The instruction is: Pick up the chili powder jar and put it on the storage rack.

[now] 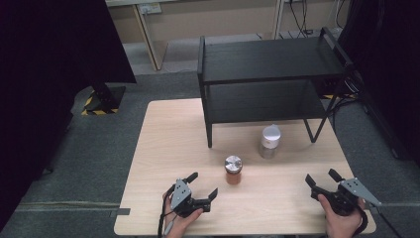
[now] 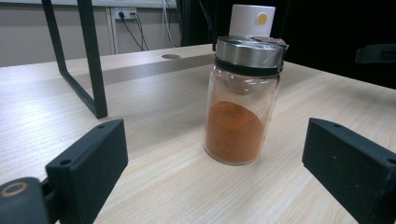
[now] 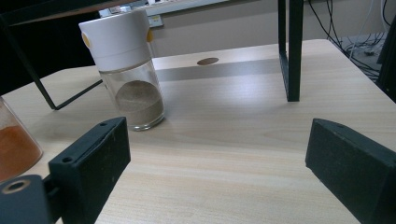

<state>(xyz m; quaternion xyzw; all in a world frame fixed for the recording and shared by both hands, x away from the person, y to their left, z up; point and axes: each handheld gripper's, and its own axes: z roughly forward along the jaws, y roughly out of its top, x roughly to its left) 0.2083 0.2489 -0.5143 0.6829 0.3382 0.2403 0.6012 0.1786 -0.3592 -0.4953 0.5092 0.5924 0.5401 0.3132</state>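
High view first, going left to right: the left gripper (image 1: 202, 186) rests near the front edge of the table (image 1: 163, 148), left of centre, jaws spread wide and empty, aimed at the spice jar (image 1: 233, 171). That jar stands upright just ahead of it, about midway between the front and back edges, clear of both jaws. A little farther back and to the right stands the white-capped shaker (image 1: 270, 141), just in front of the black shelf rack (image 1: 267, 74) that occupies the back edge. The right gripper (image 1: 322, 179) sits near the front right corner, jaws likewise released and holding nothing.

Left gripper view gives the jar (image 2: 243, 100) in detail: clear glass body, roughly half full of orange powder, under a shiny metal lid. It looks rigid and fairly light, but the glass is probably slick and would break if dropped or knocked over. The straight glass wall below the lid seems the safest place to grip, squarely across the middle; the lid's smooth band offers less purchase.

Right gripper view shows the shaker (image 3: 128, 70), glass below a wide plastic cap, holding a little brownish powder.
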